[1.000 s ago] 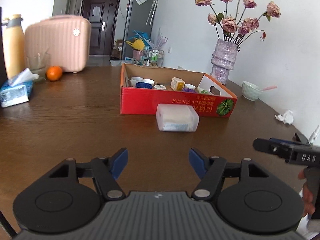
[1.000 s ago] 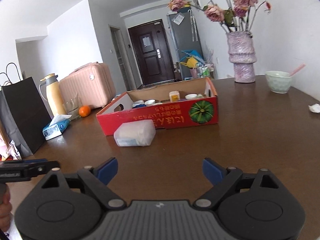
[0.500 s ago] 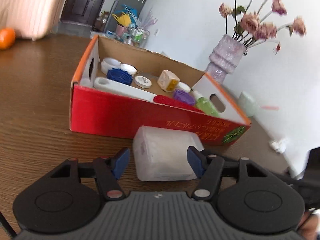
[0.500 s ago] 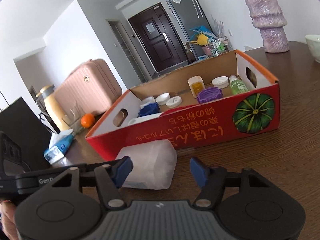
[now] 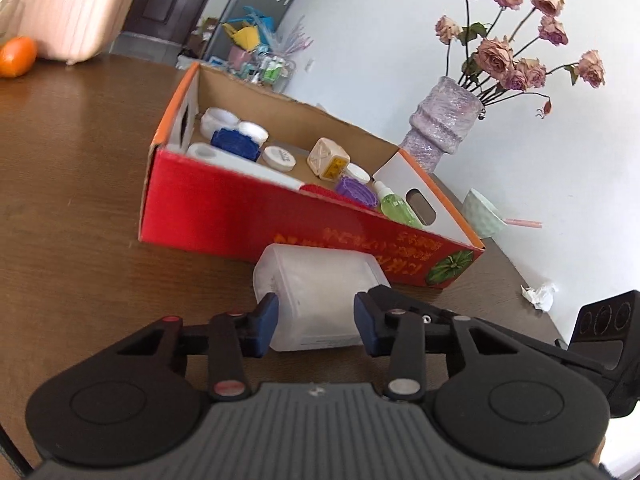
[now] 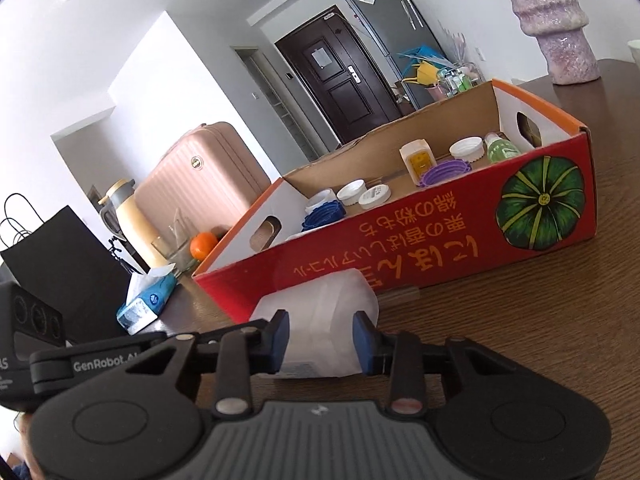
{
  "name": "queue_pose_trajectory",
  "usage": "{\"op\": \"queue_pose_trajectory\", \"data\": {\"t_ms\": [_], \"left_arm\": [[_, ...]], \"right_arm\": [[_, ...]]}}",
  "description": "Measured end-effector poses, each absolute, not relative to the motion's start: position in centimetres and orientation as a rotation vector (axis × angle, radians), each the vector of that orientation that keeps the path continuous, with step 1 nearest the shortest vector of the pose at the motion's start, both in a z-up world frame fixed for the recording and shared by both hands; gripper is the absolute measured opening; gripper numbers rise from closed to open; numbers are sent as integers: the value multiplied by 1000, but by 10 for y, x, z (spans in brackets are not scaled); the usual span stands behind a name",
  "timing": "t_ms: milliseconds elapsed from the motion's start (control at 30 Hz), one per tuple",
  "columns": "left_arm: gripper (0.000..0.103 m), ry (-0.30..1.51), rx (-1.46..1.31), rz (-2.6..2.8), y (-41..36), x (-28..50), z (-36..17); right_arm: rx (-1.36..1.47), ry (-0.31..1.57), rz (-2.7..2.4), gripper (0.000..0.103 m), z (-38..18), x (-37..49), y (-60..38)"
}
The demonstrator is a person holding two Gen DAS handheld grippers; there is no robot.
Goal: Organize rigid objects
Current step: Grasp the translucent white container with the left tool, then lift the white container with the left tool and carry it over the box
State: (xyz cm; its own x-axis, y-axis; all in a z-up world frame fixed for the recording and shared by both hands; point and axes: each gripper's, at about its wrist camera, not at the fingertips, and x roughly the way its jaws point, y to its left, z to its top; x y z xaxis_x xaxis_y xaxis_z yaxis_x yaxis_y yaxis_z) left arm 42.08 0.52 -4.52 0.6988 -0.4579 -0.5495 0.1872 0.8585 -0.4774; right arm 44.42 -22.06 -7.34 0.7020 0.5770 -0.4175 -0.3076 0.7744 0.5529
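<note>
A frosted white plastic container (image 5: pixel 320 288) lies on its side on the brown table, against the front of a red cardboard box (image 5: pixel 240 220). The box holds several lids, a small die-like jar (image 5: pixel 329 159) and a green bottle (image 5: pixel 394 204). My left gripper (image 5: pixel 316 320) has its blue pads on both sides of the container's near end. My right gripper (image 6: pixel 321 338) clamps the same container (image 6: pixel 320 308) from the other side, pads pressed to it. The box shows in the right wrist view (image 6: pixel 440 232).
A purple vase of dried roses (image 5: pixel 444 120) and a pale green bowl (image 5: pixel 480 212) stand behind the box on the right. A crumpled tissue (image 5: pixel 540 296) lies near the right edge. An orange (image 6: pixel 203 245), tissue pack (image 6: pixel 148 300), pink suitcase (image 6: pixel 200 176) and black bag (image 6: pixel 68 264) sit left.
Both grippers moved forward to the container and narrowed their jaws around it from opposite sides. The box now looks closer and tilted.
</note>
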Motion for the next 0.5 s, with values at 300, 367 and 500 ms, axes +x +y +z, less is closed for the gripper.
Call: {"op": "queue_pose_trajectory", "data": {"t_ms": [300,367,500], "left_arm": [[29,713,-461,-418,15,303,-47],[29,713,-458,-424,14,276,-47],[29,706,-437,-443,7,241,-39]], "right_arm": [[458,638,493,29,-64,343,-226],[478,653,503,27,-63,316,-232],[443,651,497,26,-54,273,-235]]}}
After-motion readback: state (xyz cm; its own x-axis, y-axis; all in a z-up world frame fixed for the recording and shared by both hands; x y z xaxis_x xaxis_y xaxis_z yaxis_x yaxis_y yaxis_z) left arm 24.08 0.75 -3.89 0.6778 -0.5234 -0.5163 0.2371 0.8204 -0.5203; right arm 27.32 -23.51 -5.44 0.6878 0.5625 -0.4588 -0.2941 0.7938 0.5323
